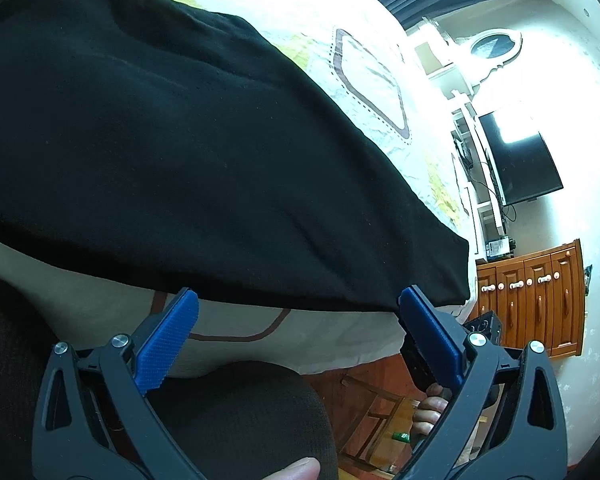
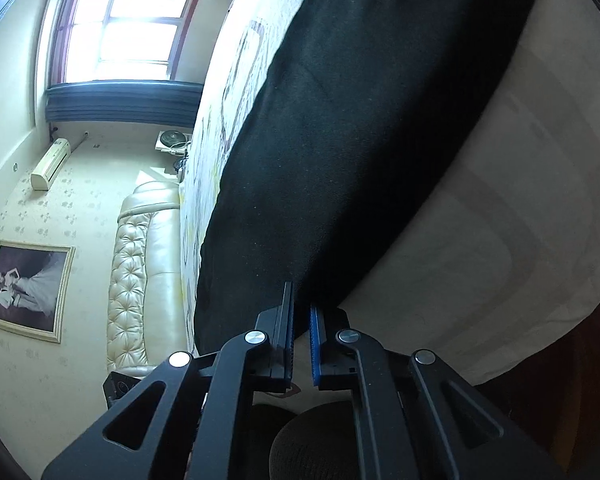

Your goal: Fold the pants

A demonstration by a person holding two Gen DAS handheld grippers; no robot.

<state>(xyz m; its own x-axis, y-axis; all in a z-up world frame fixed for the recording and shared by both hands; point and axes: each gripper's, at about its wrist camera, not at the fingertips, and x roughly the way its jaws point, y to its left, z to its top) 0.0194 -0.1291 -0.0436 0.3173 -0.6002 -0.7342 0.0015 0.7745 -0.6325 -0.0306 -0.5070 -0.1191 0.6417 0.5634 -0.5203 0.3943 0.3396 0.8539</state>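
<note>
Black pants (image 1: 180, 140) lie spread flat on a bed with a pale patterned sheet (image 1: 360, 60). My left gripper (image 1: 299, 296) is open wide, its blue pads (image 1: 168, 344) just short of the pants' near edge, with nothing between them. In the right wrist view the pants (image 2: 360, 120) run away from me across the sheet (image 2: 520, 220). My right gripper (image 2: 300, 298) is shut, and its tips pinch the near edge of the black cloth.
The bed's corner drops to a wooden floor (image 1: 372, 412). Beyond stand a wooden cabinet (image 1: 540, 304) and a dark TV (image 1: 520, 160). A padded cream headboard (image 2: 140, 260), a window (image 2: 120, 28) and a framed picture (image 2: 24, 288) lie to the other side. A dark rounded cushion (image 1: 240, 408) sits under the grippers.
</note>
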